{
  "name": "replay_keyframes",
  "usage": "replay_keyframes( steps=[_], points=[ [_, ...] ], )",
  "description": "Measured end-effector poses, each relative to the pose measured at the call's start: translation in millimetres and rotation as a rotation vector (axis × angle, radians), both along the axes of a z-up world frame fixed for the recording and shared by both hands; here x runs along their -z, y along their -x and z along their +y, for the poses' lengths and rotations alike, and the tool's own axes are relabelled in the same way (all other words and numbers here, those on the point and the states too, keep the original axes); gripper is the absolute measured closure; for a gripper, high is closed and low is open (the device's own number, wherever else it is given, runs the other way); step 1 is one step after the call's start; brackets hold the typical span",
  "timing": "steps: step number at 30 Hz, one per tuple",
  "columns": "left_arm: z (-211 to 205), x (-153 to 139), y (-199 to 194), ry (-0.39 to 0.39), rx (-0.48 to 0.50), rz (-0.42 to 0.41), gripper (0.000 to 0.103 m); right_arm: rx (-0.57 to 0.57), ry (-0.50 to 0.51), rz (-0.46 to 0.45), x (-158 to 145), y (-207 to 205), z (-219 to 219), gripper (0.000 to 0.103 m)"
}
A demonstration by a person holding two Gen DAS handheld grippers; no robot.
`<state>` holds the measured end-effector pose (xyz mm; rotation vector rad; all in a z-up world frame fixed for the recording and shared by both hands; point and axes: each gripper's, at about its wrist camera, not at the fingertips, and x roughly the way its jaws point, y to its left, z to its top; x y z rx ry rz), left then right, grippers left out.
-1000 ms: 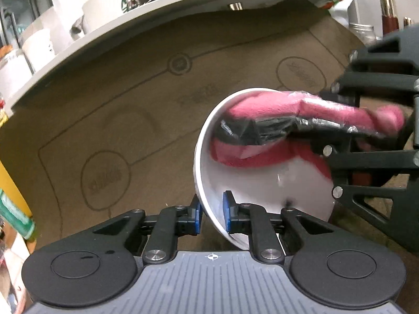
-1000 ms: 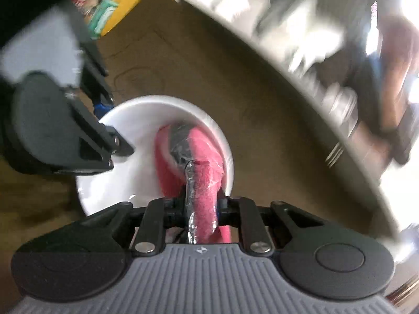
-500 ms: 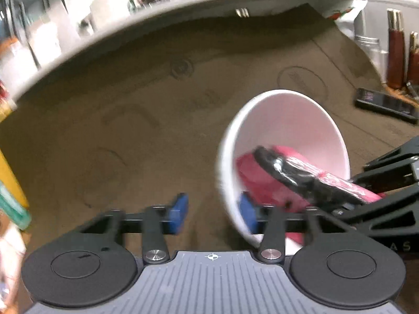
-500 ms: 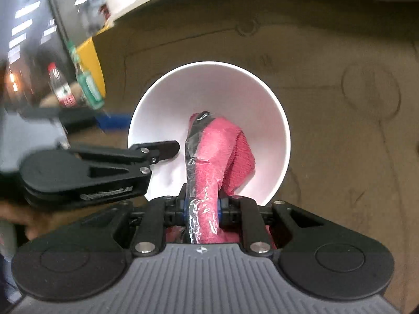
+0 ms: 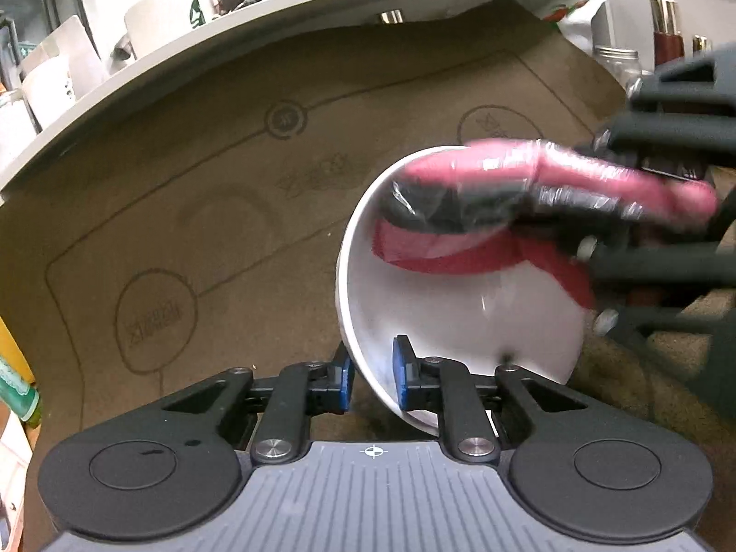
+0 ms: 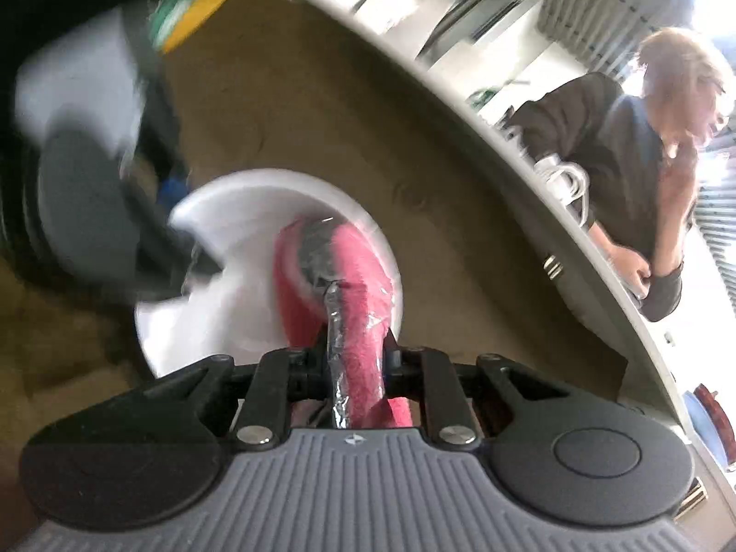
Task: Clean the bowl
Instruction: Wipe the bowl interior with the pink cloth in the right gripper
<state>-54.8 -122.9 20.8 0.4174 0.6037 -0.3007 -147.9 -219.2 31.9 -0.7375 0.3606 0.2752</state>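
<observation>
A white bowl [image 5: 460, 313] is tipped on its side, its mouth facing right. My left gripper [image 5: 372, 379] is shut on the bowl's near rim, one blue pad outside and one inside. My right gripper [image 6: 352, 363] is shut on a pink cloth [image 6: 354, 285] wrapped in clear film around a dark core. The pink cloth [image 5: 515, 184] reaches in from the right and presses against the upper inside of the bowl [image 6: 257, 239]. The right gripper's black frame [image 5: 667, 211] is blurred at the right edge. The left gripper's body [image 6: 87, 202] shows blurred at the left.
A brown mat [image 5: 230, 193] with printed circles covers the round table, whose grey rim [image 5: 138, 64] curves behind. Jars and bottles [image 5: 662, 41] stand at the far right. A green bottle [image 5: 16, 391] is at the left edge. A person in dark clothes [image 6: 621, 156] sits beyond the table.
The cloth has swept from the lower inside of the bowl up to its upper rim. The bowl has tilted back with its mouth facing right. The right gripper swung sideways, blurring its view.
</observation>
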Motion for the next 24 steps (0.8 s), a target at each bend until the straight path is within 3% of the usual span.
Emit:
replay_keyframes(
  steps=[3, 5, 7, 9, 11, 12, 13, 17, 18, 19, 21, 24],
  points=[
    [-1, -2, -1, -0.01, 0.02, -0.004, 0.086, 0.018, -0.104, 0.175, 11, -12, -12, 0.085],
    [-6, -7, 2, -0.029, 0.037, -0.024, 0.088, 0.028, -0.265, 0.289, 18, -18, -24, 0.084],
    [-10, -10, 3, -0.048, 0.047, -0.037, 0.089, 0.023, -0.382, 0.346, 18, -20, -31, 0.082],
    [-11, -11, 3, -0.057, 0.046, -0.038, 0.088, 0.019, -0.366, 0.309, 18, -16, -31, 0.079],
    [-10, -11, 1, -0.058, 0.041, -0.034, 0.088, 0.017, -0.297, 0.226, 20, -7, -26, 0.057],
    [-9, -11, 0, -0.054, 0.041, -0.032, 0.089, 0.016, -0.267, 0.173, 20, -1, -23, 0.041],
    [-9, -10, 0, -0.05, 0.04, -0.031, 0.089, 0.003, -0.26, 0.143, 18, 3, -21, 0.04],
    [-10, -9, 1, -0.055, 0.04, -0.032, 0.089, -0.005, -0.21, 0.036, 17, 16, -11, 0.043],
    [-10, -9, 1, -0.053, 0.041, -0.031, 0.088, -0.013, -0.192, 0.02, 18, 18, -7, 0.049],
    [-10, -10, 1, -0.052, 0.042, -0.03, 0.088, -0.016, -0.18, 0.028, 19, 19, -5, 0.059],
    [-11, -10, 1, -0.055, 0.044, -0.03, 0.088, -0.017, -0.151, 0.067, 27, 15, 1, 0.064],
    [-10, -9, 1, -0.057, 0.043, -0.029, 0.088, 0.011, -0.175, 0.102, 33, 11, 0, 0.08]
  ],
)
